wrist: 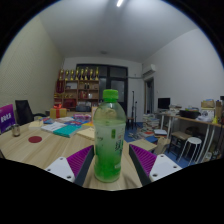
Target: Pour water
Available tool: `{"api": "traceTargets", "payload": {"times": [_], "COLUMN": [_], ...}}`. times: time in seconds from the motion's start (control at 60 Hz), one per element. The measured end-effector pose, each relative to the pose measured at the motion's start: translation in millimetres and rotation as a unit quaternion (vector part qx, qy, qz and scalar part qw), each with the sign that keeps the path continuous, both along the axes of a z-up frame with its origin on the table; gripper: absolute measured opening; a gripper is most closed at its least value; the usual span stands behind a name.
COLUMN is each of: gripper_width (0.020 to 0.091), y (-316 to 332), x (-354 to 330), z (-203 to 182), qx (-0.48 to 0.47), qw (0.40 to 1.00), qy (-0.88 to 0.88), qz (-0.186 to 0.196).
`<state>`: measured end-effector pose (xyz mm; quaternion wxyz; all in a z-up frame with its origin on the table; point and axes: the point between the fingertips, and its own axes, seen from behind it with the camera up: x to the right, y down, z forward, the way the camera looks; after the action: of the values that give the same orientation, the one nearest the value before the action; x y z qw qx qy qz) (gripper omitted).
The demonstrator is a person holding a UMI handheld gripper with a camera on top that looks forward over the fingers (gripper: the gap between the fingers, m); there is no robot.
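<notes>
The green bottle (109, 136), capped and filled with pale green liquid, stands upright between the gripper (110, 163) pads, which seem to press on both its sides. Likely the grasp step; next it needs lifting off the desk (40, 148) toward a cup, none clearly visible

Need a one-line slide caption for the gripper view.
Gripper closed on a clear, green-capped bottle of greenish liquid, held upright above a cluttered wooden table in an office.
</notes>
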<state>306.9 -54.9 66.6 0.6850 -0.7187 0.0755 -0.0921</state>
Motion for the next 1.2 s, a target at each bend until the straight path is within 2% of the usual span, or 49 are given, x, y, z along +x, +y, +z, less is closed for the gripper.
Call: {"api": "traceTargets", "payload": {"times": [0.167, 0.233, 0.467, 0.483, 0.517, 0.583, 0.6, 0.65, 0.683, 0.783, 0.883, 0.95, 1.067, 1.117, 1.2], "gripper_width": [0.0793, 0.0515, 0.048, 0.0448, 0.0445, 0.0423, 0.0397, 0.0397, 0.0373, 0.0371, 0.037, 0.0371, 0.0368, 0.0365, 0.0371], "y": [31, 40, 43, 42, 40, 38, 38, 44, 46, 53, 65, 85, 122, 130, 158], "x": [12, 11, 9, 9, 9, 3, -1, -20, -33, -79, -133, -177, -272, -295, -343], "z": [9, 1, 2, 3, 4, 5, 6, 12, 20, 51, 98, 123, 136, 143, 133], "qx": [0.012, -0.004, 0.0, 0.0, -0.003, -0.011, -0.015, -0.014, -0.011, -0.006, -0.007, -0.011, -0.029, -0.046, -0.064], "qw": [1.0, 0.999, 0.999, 0.999, 0.999, 0.999, 0.999, 0.999, 0.998, 0.995, 0.982, 0.961, 0.902, 0.865, 0.781], "qy": [0.019, 0.036, 0.013, 0.011, 0.006, -0.012, -0.017, -0.035, -0.051, -0.101, -0.186, -0.272, -0.425, -0.494, -0.617], "qz": [-0.016, -0.018, -0.042, -0.043, -0.044, -0.039, -0.034, -0.028, -0.021, 0.002, 0.026, 0.04, 0.062, 0.074, 0.073]}}
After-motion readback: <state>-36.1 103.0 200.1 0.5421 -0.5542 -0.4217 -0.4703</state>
